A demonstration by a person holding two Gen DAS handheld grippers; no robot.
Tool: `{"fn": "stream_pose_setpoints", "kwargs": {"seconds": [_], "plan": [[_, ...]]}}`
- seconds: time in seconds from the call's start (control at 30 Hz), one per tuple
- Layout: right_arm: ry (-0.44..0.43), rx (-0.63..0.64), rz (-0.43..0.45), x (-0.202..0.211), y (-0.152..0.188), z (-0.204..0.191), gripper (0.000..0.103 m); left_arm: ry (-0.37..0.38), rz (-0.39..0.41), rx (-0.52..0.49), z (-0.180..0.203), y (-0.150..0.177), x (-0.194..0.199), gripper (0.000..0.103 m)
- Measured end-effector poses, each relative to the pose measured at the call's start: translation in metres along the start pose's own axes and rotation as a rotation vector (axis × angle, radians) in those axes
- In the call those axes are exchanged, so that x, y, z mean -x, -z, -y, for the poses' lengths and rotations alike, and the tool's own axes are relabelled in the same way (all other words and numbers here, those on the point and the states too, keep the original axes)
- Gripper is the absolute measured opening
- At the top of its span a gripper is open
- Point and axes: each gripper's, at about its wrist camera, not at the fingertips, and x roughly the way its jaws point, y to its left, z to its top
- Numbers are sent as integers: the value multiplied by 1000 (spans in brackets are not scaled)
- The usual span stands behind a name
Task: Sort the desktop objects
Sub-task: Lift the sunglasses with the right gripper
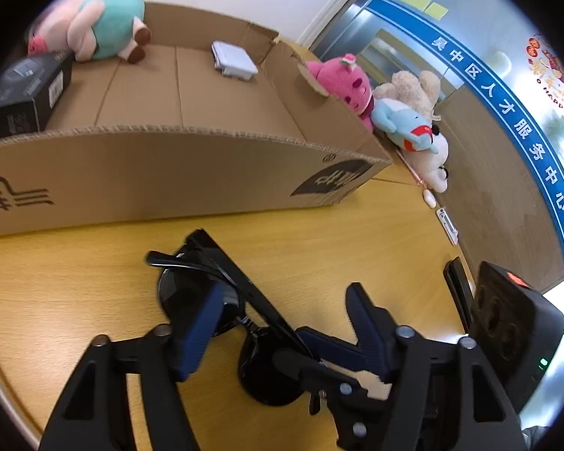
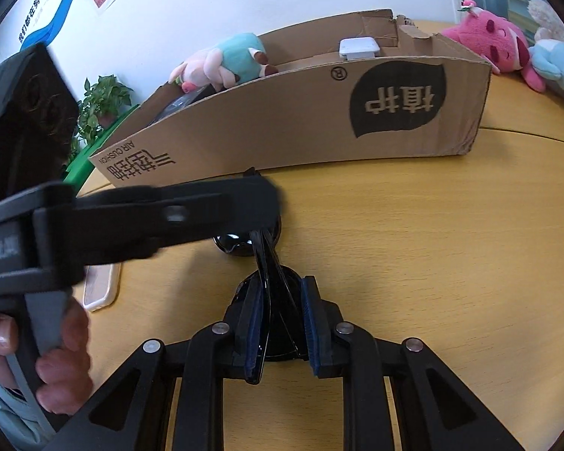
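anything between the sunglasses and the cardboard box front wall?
Nothing: bare wooden tabletop separates the sunglasses from the cardboard box. The left wrist view shows the same bare strip.

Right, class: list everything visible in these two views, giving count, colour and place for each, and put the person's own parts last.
sunglasses: one, black, folded on table
cardboard box: one, brown, behind sunglasses
pig plush: one, pink and teal, inside box
black carton: one, inside box
white case: one, inside box
plush toys: several, pink, beige, blue, white, beside box
phone: one, pale-edged, on table
table: one, yellow wood
left gripper: open around sunglasses
right gripper: shut on sunglasses
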Motion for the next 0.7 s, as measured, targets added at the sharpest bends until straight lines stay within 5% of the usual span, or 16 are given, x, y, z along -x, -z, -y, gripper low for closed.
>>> {"fn": "stream_pose_setpoints", "kwargs": {"seconds": [0.13,0.7], "plan": [[-8,9,0,-1,1,-4,19,-12,-60,27,-8,5,-13,25],[-152,18,-69,-10,3,-17,16,-6,-48,33,-12,13,-4,10]]}}
